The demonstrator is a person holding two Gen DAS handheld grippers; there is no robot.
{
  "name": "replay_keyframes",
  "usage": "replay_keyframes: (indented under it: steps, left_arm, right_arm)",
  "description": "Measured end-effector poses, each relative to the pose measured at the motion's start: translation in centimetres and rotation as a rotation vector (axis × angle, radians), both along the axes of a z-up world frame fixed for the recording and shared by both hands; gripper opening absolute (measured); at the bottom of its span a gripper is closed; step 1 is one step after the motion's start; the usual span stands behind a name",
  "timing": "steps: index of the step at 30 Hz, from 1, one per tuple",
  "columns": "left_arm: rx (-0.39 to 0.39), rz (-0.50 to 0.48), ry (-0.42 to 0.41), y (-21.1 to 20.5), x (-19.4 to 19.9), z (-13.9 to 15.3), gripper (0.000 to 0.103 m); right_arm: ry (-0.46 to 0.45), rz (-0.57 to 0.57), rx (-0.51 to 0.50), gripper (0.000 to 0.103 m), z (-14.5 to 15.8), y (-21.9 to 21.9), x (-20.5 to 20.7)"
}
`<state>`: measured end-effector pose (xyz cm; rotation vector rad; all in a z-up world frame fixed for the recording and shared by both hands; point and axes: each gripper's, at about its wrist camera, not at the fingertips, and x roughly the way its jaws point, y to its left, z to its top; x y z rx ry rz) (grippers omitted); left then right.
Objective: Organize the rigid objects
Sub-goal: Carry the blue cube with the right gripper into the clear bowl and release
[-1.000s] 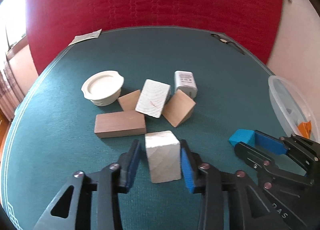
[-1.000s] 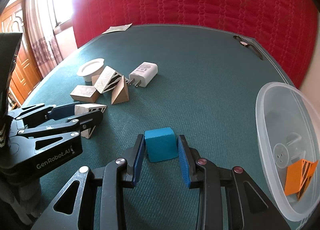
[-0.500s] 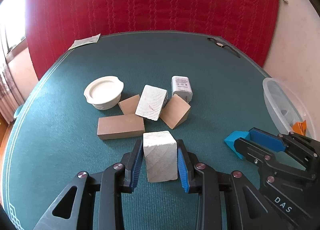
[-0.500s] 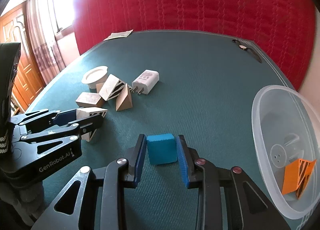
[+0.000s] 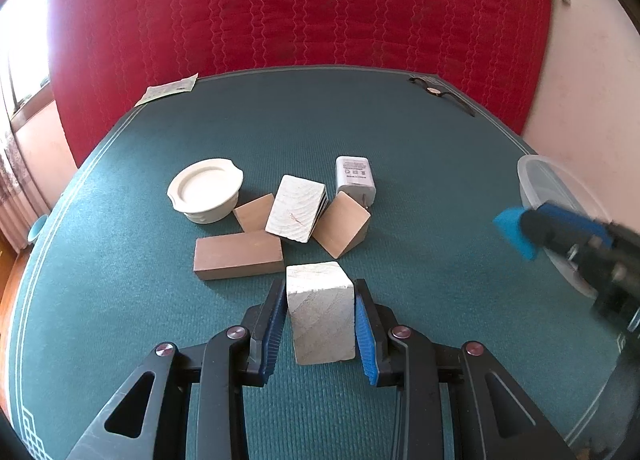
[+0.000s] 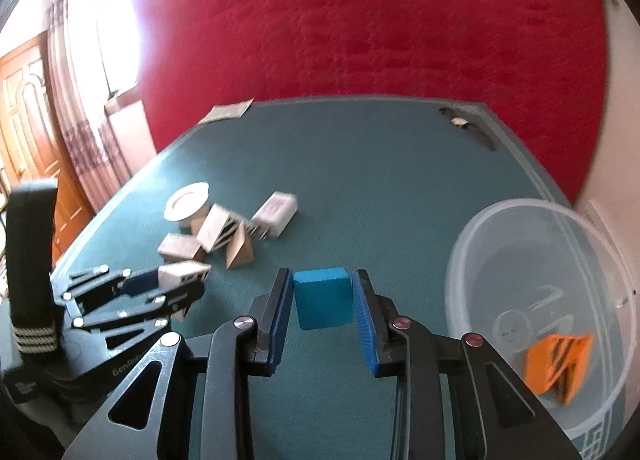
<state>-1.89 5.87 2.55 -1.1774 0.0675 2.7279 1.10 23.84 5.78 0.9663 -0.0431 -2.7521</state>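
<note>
My right jaws are clamping the blue block and are now lifting it off the green worktop, beside the clear tub — dropping it in looks next. My left jaws are gripping the pale wood block, staying put near the leftover pile.

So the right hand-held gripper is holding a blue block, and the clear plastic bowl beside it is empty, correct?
Not quite. The right hand-held gripper does hold the blue block, but the clear plastic bowl isn't empty: the right wrist view shows an orange striped block inside.
</note>
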Motion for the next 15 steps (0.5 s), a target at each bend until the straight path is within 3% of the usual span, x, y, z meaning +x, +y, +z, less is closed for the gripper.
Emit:
replay_keyframes:
  steps: [15]
  left_arm:
    - [-0.001,-0.038,0.025,1.0,0.8,0.8,0.034]
  right_arm:
    - [0.052,-0.232,-0.036,0.032,2.4,8.0,-0.3]
